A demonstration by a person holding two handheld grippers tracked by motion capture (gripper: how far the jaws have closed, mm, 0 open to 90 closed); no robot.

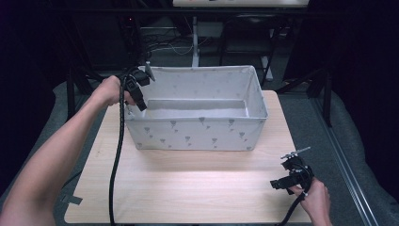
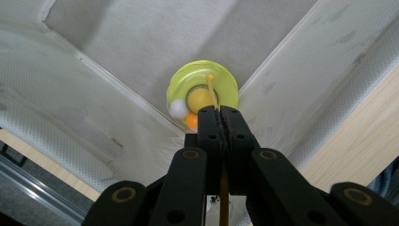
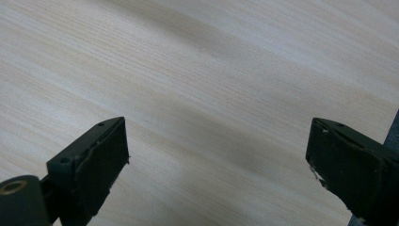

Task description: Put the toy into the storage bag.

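A round yellow-green toy (image 2: 227, 81) with a yellow centre, a white ball and an orange ball lies in a bottom corner of the grey fabric box (image 2: 117, 42). A thin yellow stick (image 2: 210, 87) runs from the toy back between the jaws of my left gripper (image 2: 219, 111), which is shut on it. In the high view, my left gripper (image 1: 139, 100) dips over the left end of the box (image 1: 197, 134). My right gripper (image 1: 286, 182) rests low at the table's near right, and in its own view it (image 3: 219, 141) stands wide open with nothing between the jaws.
The box with small printed marks stands across the far half of the light wooden table (image 1: 188, 188). Black cables trail from both grippers along the forearms. Dark stands and frame legs (image 1: 195, 42) surround the table on the grey floor.
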